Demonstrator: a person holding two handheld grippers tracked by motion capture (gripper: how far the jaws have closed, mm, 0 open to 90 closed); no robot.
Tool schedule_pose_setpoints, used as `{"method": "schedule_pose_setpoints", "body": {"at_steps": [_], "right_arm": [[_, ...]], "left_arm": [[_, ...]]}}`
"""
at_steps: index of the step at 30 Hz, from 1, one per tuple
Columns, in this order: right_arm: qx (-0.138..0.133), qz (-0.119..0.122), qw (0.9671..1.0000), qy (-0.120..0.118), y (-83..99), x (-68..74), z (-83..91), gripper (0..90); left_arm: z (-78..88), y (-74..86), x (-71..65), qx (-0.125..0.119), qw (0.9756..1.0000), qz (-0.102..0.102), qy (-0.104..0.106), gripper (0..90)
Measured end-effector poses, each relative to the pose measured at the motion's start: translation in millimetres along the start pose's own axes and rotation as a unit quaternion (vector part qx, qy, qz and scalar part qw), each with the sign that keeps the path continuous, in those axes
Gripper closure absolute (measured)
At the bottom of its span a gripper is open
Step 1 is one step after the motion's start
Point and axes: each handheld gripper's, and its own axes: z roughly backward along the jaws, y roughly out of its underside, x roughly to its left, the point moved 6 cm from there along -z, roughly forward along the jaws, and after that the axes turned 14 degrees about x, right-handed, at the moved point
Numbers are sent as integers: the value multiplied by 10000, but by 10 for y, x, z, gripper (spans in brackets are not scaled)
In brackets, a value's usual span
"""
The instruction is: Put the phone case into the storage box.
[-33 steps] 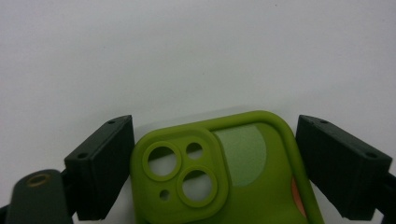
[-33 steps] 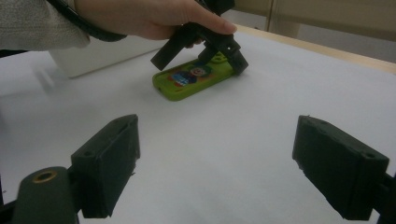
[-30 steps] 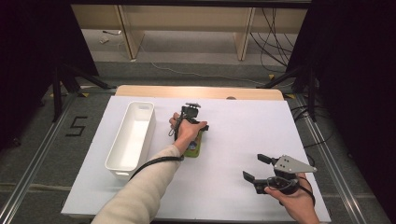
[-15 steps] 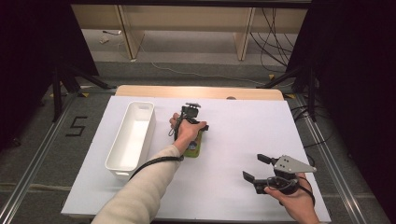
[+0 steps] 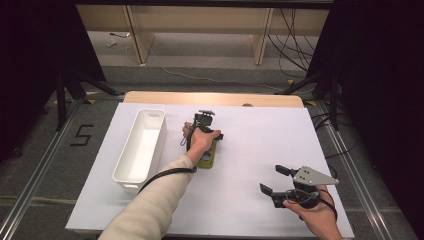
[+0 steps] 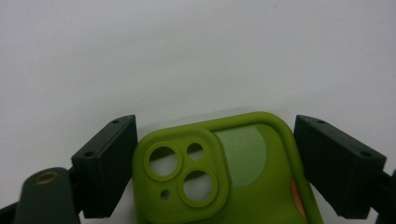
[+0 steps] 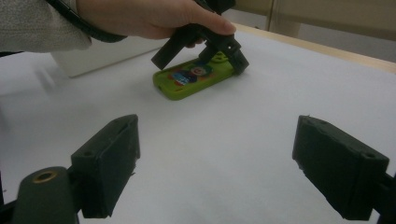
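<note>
The worktop is a broad, flat rectangle with a matt white, smooth top and a pale wooden strip along its far edge; on its left part stands the bin, a long, narrow white tub of smooth plastic with rounded corners and a rolled rim, its length running front to back; just right of the bin, near the middle of the worktop, lies the case, a flat green phone case of soft-looking matt rubber with rounded corners, a raised camera island pierced by round holes, and a colourful cartoon print on its back; the left claw is lowered over the case's camera end, its blocky black jaws wide on either side of the case; in the left gripper view one jaw seems to meet the case's edge while a thin gap shows at the other, so the case is bracketed but not pinched; the right claw, angular black plastic under a grey three-cornered plate, sits well apart at the near right, jaws spread with nothing between them.
</note>
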Motion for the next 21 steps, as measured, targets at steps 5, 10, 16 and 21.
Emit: {"method": "schedule_pose_setpoints", "body": {"at_steps": [5,10,16,21], "right_arm": [[-9,3,10000,-5,-1,0,0,159],[-12,4,10000,0,-1,0,1,159],[-20,1,10000,-9,0,-1,-1,159],[-15,-4,10000,-3,1,-3,2,159]], "left_arm": [[0,2,2,-36,10000,-48,22,157],[3,0,7,-26,10000,-56,33,160],[8,0,6,-45,10000,-56,54,161],[29,-1,4,-104,9999,-46,79,162]]}}
